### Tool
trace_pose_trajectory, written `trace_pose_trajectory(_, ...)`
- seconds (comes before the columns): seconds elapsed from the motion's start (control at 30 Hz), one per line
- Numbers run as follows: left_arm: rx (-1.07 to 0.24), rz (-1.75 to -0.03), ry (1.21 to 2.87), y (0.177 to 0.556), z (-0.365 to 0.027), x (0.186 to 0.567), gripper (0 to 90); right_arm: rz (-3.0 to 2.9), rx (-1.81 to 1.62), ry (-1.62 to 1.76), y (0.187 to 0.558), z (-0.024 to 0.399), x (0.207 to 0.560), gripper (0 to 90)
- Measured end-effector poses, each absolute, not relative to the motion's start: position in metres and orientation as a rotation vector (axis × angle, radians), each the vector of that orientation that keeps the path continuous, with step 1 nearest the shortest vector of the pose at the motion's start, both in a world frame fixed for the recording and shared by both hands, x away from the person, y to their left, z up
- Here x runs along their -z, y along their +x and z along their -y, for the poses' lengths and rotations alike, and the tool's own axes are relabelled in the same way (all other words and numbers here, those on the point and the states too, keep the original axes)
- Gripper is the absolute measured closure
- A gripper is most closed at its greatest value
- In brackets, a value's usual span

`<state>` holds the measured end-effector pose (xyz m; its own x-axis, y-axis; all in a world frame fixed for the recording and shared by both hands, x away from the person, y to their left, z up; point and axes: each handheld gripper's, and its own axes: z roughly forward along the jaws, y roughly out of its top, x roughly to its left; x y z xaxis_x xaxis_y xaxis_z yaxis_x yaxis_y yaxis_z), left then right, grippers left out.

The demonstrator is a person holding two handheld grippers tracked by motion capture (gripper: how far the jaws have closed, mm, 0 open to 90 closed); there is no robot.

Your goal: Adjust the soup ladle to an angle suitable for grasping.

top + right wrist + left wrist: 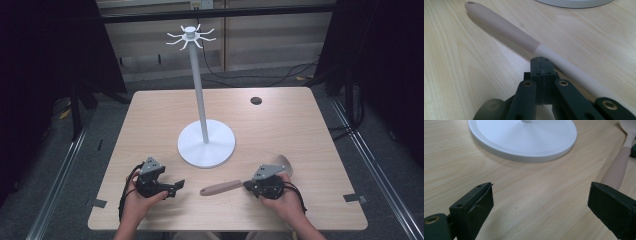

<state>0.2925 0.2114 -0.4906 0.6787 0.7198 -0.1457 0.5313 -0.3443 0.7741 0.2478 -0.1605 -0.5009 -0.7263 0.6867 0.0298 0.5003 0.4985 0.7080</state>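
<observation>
- Left gripper (pixel 172 189) low over the near left of the wooden table (pixel 150 115), held in a hand, jaws spread wide and released, nothing but bare wood between them in the left gripper view.
- Right gripper (pixel 247 186) at the near right, jaws clenched pad to pad in the right gripper view, grasping nothing.
- Spatula (pixel 222 188) flat on the table between the two grippers, pinkish-brown handle pointing toward the left gripper, pale neck running just beside the shut jaws of the right gripper, blade end (pixel 282 164) behind that gripper.
- Small hanging hole at the tip of the handle (pixel 470 3), seen in the right gripper view.
- White hook stand (pixel 206 142) upright mid-table just beyond the spatula, round base, thin pole, ring of hooks (pixel 190 36) on top.
- Dark round disc (pixel 256 101) near the far right edge.
</observation>
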Motion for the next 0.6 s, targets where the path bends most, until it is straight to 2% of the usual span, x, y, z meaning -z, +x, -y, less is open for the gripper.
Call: trace_pose_trajectory(0.6,-0.296,-1.013,2.008,0.282,-0.226,0.492,6.3,-2.462,-1.064,1.042,0.263,0.152,0.503,90.0)
